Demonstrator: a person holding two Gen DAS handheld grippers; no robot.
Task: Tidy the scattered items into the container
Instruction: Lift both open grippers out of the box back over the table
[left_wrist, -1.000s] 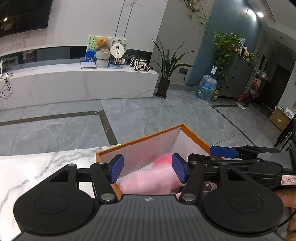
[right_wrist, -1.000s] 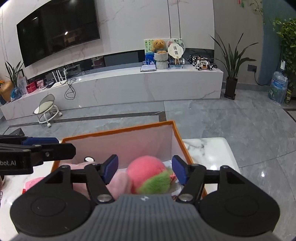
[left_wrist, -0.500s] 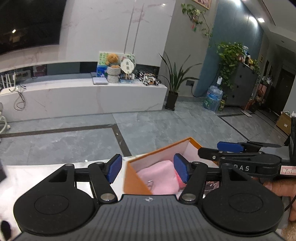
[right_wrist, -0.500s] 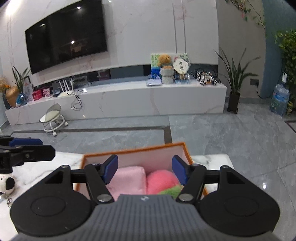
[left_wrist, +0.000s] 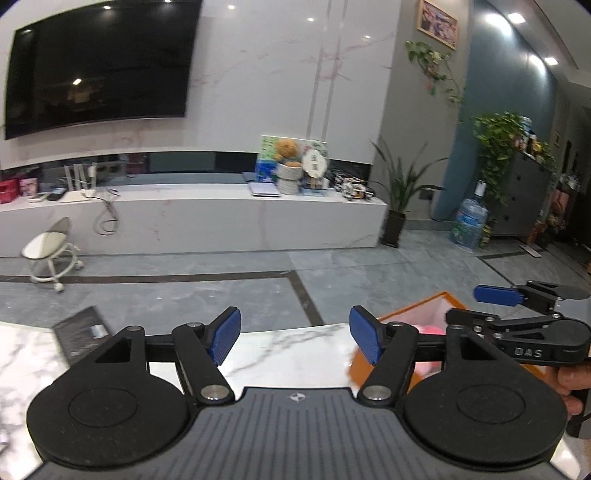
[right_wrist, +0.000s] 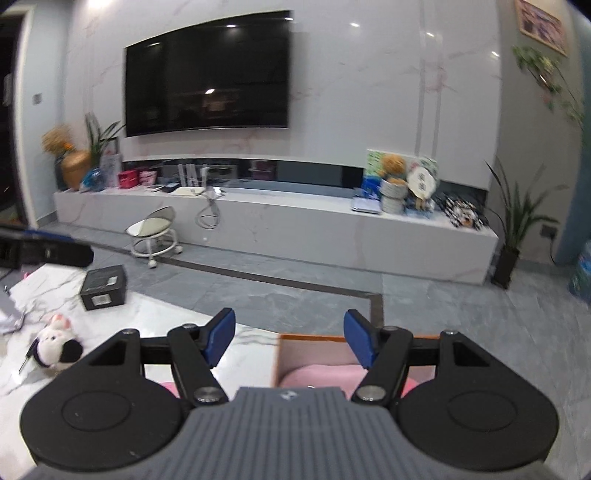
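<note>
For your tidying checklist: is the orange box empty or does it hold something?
Not empty. The orange box holds a pink cushion.

Glossy white marble-look tabletop (left_wrist: 295, 354), grey-veined and catching the ceiling lights. Matt black plastic on the left gripper (left_wrist: 295, 341) and right gripper (right_wrist: 289, 341), with finely textured blue pads (left_wrist: 364, 338) and small shiny metal pivot pins. Smooth orange cardboard on the box (right_wrist: 314, 336), soft pink cloth (right_wrist: 321, 374) inside, fluffy white plush toy (right_wrist: 55, 341), matt black carton (right_wrist: 104, 287).

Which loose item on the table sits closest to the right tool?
The white plush toy, left of the right tool. The black box lies farther back, by the table's edge.
</note>
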